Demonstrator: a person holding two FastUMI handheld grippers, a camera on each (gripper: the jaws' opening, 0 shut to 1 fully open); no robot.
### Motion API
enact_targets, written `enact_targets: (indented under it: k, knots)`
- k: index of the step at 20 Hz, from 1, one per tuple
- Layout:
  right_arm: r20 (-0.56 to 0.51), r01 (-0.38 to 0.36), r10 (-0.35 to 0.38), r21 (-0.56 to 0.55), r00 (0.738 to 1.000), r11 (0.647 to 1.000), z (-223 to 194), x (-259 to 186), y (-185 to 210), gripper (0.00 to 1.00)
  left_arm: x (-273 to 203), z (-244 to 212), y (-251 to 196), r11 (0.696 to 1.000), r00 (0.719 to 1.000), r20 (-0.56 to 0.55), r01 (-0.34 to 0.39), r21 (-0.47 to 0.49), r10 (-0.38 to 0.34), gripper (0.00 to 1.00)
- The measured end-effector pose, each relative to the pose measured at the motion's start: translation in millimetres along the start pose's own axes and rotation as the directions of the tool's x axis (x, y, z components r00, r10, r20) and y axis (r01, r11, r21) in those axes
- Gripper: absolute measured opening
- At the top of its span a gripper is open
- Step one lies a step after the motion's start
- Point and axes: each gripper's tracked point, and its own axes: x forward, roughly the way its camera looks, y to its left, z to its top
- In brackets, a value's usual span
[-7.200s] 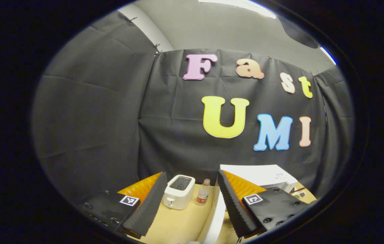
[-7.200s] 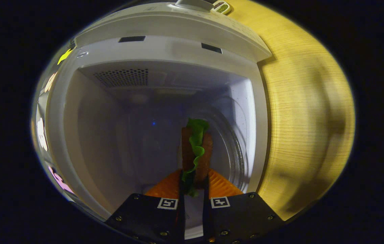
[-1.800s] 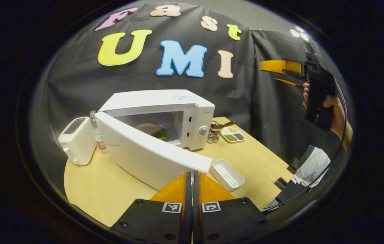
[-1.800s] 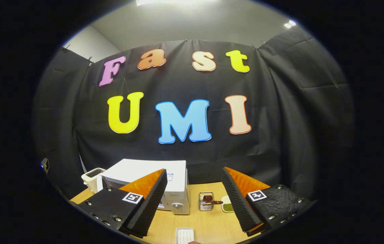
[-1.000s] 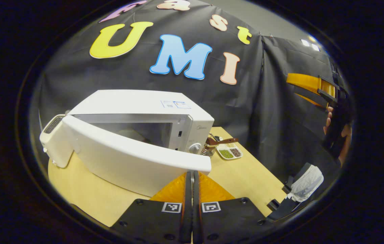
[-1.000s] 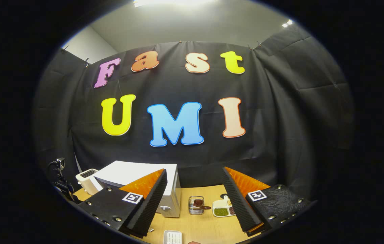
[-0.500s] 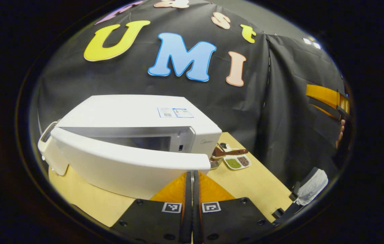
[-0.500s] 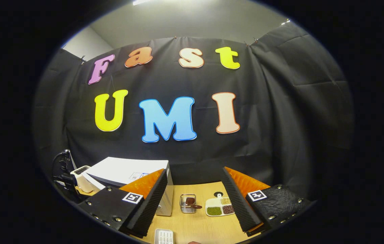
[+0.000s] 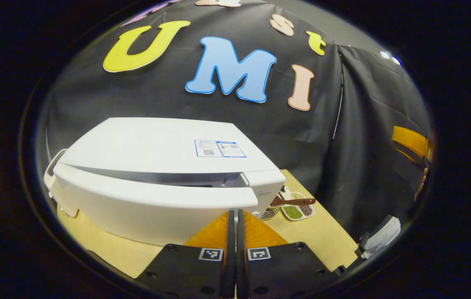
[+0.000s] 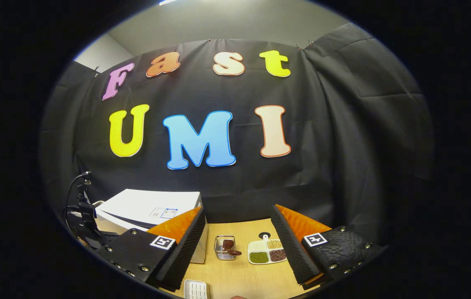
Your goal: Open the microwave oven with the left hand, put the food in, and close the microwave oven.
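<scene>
Two grippers in play. Left gripper (image 9: pixel 236 216): fingers pressed flat together, nothing between them, tips right up against the lower front edge of the microwave door (image 9: pixel 152 205), near its right end; actual contact cannot be told. Door nearly closed, a thin dark gap left along its top edge. Microwave oven (image 9: pixel 156 143) white, sticker on its top, sitting on the wooden table (image 9: pixel 318 232). Food is out of sight. Right of the oven: a wire basket (image 10: pixel 224 248) holding a brown spoon, then a white divided dish (image 10: pixel 265 252) of green and brown grains. Right gripper (image 10: pixel 237 245): fingers spread wide and empty, held high and well back from the oven, pointing at the booth wall. A ribbed white tray (image 10: pixel 196 289) lies on the near table below it
</scene>
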Motion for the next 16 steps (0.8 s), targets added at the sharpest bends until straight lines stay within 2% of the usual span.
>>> enact_targets:
  k: [5,9,16]
  knots:
    - [-0.004,0.008,-0.008,-0.007,1.000,1.000,0,6,-4,0.96,13,5,8,0.999,0.999,-0.005,-0.031,-0.038,0.031,0.07]
    - [-0.005,0.009,-0.009,-0.006,1.000,1.000,0,8,-4,0.96,15,7,7,0.999,0.999,0.002,-0.043,-0.004,0.043,0.07]
    - [0.000,-0.006,0.006,-0.011,1.000,1.000,1,1,10,0.97,19,10,8,0.998,0.998,0.020,-0.065,0.002,0.065,0.07]
